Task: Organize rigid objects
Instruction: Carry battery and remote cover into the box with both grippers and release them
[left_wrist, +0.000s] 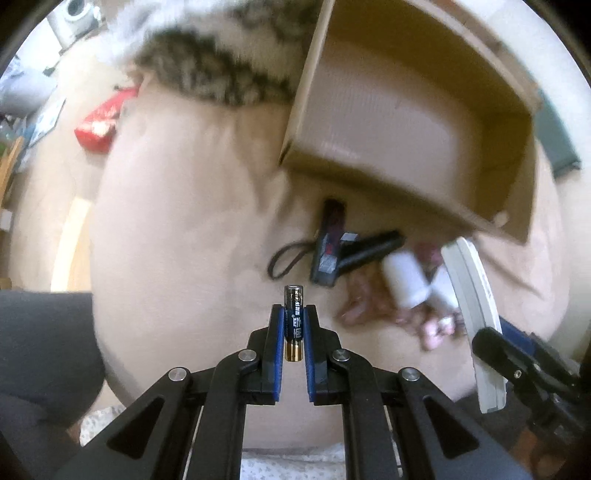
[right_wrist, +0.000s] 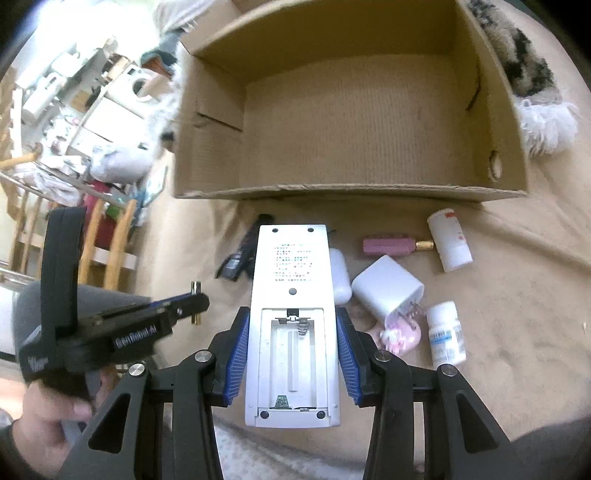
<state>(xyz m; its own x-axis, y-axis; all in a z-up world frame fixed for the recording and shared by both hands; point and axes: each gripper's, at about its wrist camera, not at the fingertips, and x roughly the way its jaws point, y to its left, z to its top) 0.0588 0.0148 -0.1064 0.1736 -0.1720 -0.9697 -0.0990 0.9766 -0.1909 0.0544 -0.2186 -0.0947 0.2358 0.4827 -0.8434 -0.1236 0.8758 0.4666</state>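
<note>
Left gripper (left_wrist: 294, 314): clenched on upright battery (left_wrist: 294, 321).
Right gripper (right_wrist: 291, 350): grasping remote control (right_wrist: 291, 295), battery bay open.
Cardboard box (right_wrist: 207, 155): beyond both.

We've got the right gripper (right_wrist: 291, 354) clamped on a white remote (right_wrist: 291, 295), back side up, battery bay open. Off to the left, the left gripper (right_wrist: 194, 304) pinches a battery (right_wrist: 195, 286). Cardboard box (right_wrist: 221, 155) sits just beyond.

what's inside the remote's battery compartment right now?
No cells: the remote shows bare white bays, a spring contact at the far end and a contact at the near end. The battery sits in the left gripper.
</note>
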